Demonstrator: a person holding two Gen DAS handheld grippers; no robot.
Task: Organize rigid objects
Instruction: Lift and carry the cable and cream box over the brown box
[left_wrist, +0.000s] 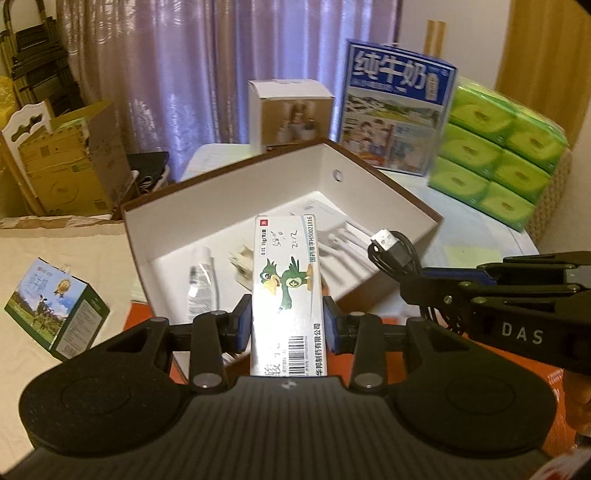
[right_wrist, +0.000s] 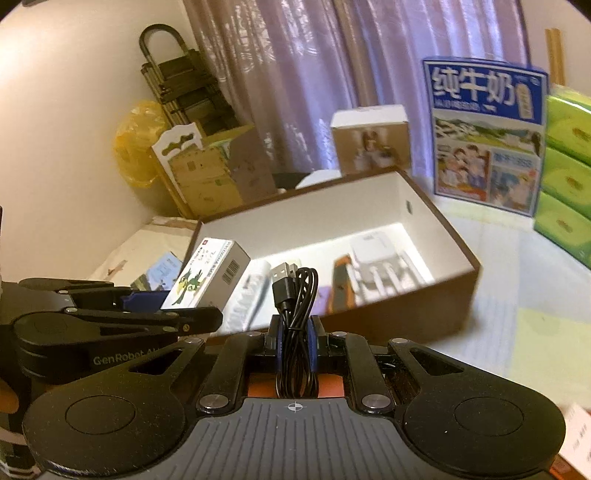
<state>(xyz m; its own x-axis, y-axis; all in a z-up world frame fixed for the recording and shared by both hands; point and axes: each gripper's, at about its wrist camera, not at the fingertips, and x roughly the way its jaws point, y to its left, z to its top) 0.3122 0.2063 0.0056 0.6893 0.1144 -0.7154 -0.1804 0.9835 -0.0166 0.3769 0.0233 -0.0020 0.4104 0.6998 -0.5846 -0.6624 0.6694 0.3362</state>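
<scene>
My left gripper (left_wrist: 287, 325) is shut on a white medicine carton (left_wrist: 286, 288) with a green bird print, held above the near edge of an open brown box (left_wrist: 236, 192) with white inside. My right gripper (right_wrist: 294, 338) is shut on a coiled black USB cable (right_wrist: 295, 295), also near the box's (right_wrist: 454, 251) front edge. In the left wrist view the right gripper (left_wrist: 413, 284) and cable (left_wrist: 395, 247) come in from the right. In the right wrist view the left gripper (right_wrist: 162, 306) and carton (right_wrist: 207, 277) show at left. The box holds a tube (left_wrist: 201, 280), a white charger with cables (left_wrist: 332, 229) and other small items.
A blue milk carton (left_wrist: 395, 110), a small white product box (left_wrist: 291, 114) and stacked green tissue packs (left_wrist: 498, 155) stand behind the box. A small green-blue carton (left_wrist: 55, 306) lies at left. Cardboard boxes (left_wrist: 66, 166) sit far left. An orange surface (left_wrist: 517, 373) lies under the grippers.
</scene>
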